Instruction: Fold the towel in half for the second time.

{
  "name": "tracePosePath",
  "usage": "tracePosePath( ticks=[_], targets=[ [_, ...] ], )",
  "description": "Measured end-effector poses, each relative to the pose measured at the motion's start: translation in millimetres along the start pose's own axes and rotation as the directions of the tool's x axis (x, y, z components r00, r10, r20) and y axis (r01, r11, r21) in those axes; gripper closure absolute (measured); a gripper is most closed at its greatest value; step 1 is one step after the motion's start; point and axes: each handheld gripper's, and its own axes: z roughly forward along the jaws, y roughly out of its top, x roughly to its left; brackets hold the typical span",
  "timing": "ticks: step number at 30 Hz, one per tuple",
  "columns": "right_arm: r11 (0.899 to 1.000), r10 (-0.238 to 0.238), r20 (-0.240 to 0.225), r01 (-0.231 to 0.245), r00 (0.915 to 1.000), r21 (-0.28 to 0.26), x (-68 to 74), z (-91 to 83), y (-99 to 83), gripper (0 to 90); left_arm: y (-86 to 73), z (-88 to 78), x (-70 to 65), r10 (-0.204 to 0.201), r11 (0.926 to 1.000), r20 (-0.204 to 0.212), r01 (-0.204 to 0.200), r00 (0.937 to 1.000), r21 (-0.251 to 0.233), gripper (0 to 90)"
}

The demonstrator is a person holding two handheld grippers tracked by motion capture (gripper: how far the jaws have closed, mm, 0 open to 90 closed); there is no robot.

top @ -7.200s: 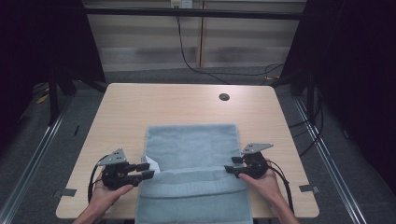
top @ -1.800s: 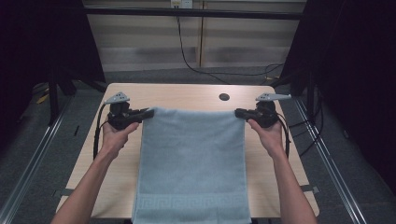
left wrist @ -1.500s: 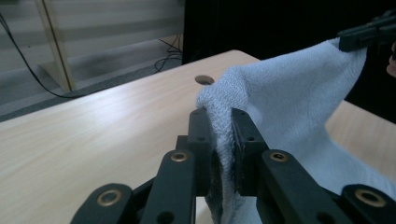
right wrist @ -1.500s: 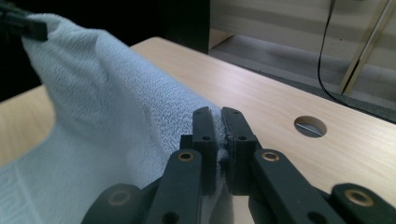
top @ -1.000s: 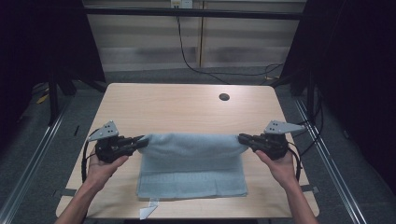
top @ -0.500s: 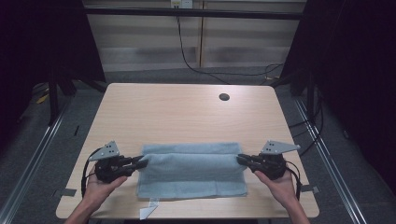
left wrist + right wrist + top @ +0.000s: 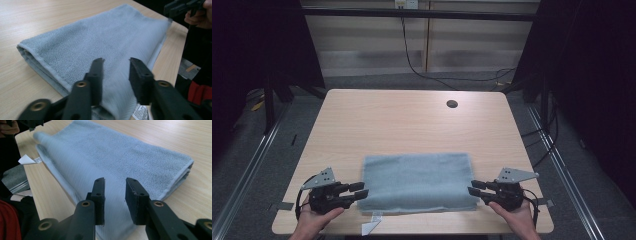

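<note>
A folded grey towel (image 7: 418, 181) lies flat at the near edge of the tabletop (image 7: 412, 120), a white label (image 7: 372, 227) poking out under its near left corner. The left claw (image 7: 361, 190) sits at the towel's left end, the right claw (image 7: 471, 188) at its right end. Both have just been opening; their jaws stand apart over the near hem, which looks released, though blur hides the exact contact.
</note>
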Motion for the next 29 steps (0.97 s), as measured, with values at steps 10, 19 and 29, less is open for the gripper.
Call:
tracePosePath(
  ticks=[10,19,29],
  targets=[
    [0.998,0.034,0.092,-0.029,0.9952,-0.059,-17.2,7.9,31.0,50.1,41.7,15.7,35.8,-0.031,0.9995,-0.13,0.03,0.9911,-0.007,40.0],
    [0.985,0.144,0.218,-0.12,0.9653,-0.122,-59.2,12.5,37.1,36.6,33.9,29.7,83.3,-0.148,0.988,-0.277,0.154,0.9493,0.002,31.6],
    [0.982,0.188,0.288,-0.175,0.939,-0.07,-69.8,9.5,6.9,29.3,6.1,26.2,78.8,-0.088,0.9917,-0.287,0.111,0.9537,0.065,18.2]
  ],
)
